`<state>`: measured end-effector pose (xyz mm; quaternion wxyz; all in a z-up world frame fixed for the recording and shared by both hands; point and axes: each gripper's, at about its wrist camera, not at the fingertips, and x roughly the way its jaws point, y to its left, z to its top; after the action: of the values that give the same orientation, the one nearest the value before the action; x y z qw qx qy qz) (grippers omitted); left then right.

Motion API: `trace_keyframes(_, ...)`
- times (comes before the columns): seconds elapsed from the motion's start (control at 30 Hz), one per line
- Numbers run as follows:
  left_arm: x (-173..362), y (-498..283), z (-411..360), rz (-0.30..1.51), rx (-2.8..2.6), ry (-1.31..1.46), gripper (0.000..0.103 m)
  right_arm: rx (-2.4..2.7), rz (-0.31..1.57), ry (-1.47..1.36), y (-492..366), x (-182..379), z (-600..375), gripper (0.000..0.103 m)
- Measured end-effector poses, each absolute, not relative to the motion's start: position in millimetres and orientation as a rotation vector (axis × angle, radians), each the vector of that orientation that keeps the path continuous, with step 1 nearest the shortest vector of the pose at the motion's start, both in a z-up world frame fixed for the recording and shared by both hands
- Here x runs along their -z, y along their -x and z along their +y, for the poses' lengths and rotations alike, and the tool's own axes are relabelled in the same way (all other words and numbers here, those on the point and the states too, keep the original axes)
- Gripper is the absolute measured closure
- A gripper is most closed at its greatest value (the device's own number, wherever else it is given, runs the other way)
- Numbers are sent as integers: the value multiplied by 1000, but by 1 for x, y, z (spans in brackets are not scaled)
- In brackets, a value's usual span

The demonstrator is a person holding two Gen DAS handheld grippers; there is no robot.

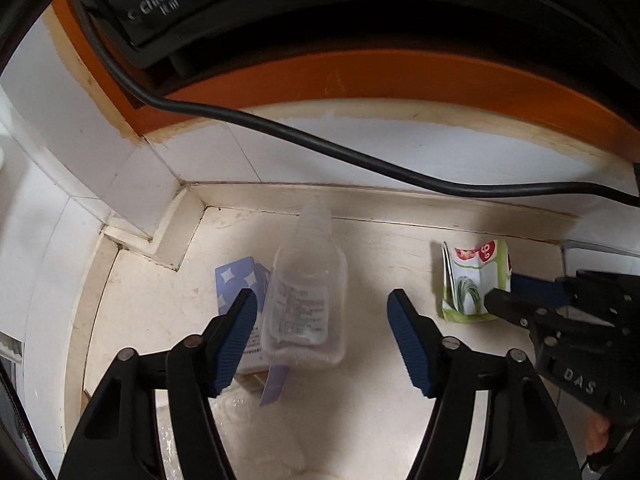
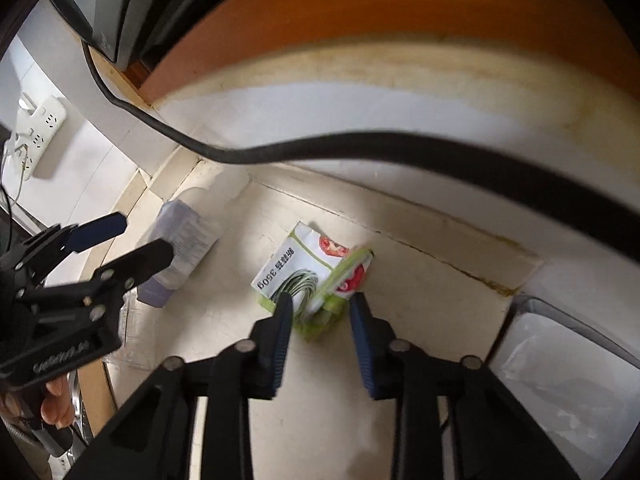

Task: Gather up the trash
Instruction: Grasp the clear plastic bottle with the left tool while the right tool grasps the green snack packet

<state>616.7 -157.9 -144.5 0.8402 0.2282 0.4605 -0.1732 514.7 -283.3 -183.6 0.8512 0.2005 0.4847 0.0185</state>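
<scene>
Left gripper (image 1: pixel 322 334) gapes around the clear bottle (image 1: pixel 306 300). Right gripper (image 2: pixel 320 334), fingers apart, straddles the green packet (image 2: pixel 316 280) beside it. The crumpled packet could slide away.

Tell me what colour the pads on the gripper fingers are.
Dark blue, ribbed pads on black fingers; clearest in the left wrist view.

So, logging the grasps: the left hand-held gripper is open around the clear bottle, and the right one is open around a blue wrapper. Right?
Not quite: the right hand-held gripper is open around a green-and-white wrapper, as the right wrist view shows. The left hand-held gripper and clear bottle are right.
</scene>
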Motion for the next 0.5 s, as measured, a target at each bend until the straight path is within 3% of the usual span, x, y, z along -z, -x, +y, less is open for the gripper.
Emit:
trace_keyframes(0.17,157,-627,-162,1003,342,-476,43,-52,1011,-404,-518,184,-279,95)
trace_keyframes(0.37,163,-635,-162,1006,313,-469,45,-66,977,-371,-504,178,-281,97)
trace_keyframes(0.5,166,-640,-165,1010,272,-499,54,-79,983,-379,-497,177,-286,97)
